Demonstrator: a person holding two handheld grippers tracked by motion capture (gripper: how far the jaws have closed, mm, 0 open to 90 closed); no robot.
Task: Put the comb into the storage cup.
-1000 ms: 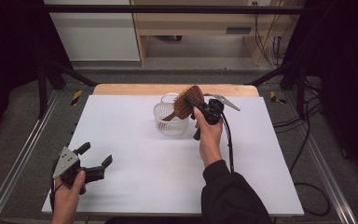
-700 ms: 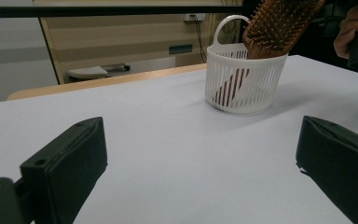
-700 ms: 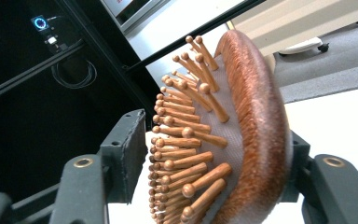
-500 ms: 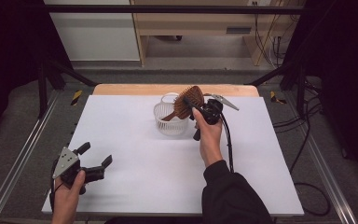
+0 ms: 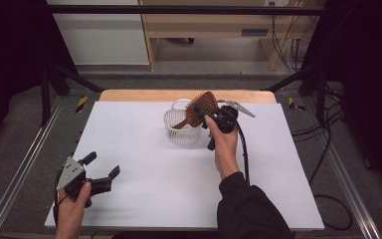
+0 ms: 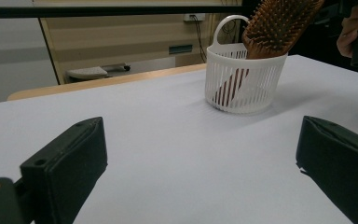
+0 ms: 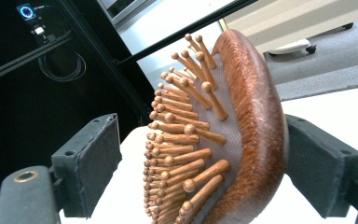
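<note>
A brown wooden hairbrush [image 5: 202,105] stands with its handle down in a white slotted basket [image 5: 181,130] at the back middle of the white table [image 5: 129,129]. Its head leans out over the rim toward my right gripper [image 5: 205,113]. In the right gripper view the brush head [image 7: 242,140] sits between the jaws, which have just been opening. The left pad stands clear of the bristles and the right pad lies close against the brush's back. My left gripper [image 5: 102,164] rests open and empty near the front left corner. It faces the basket [image 6: 242,79] and brush [image 6: 279,25].
A wooden strip [image 5: 144,94] edges the table's far side. Metal rails [image 5: 25,169] run along both sides, and black frame legs [image 5: 59,74] stand at the back corners. The right gripper's cable [image 5: 242,149] trails along the forearm. A cabinet [image 5: 204,25] stands beyond the table.
</note>
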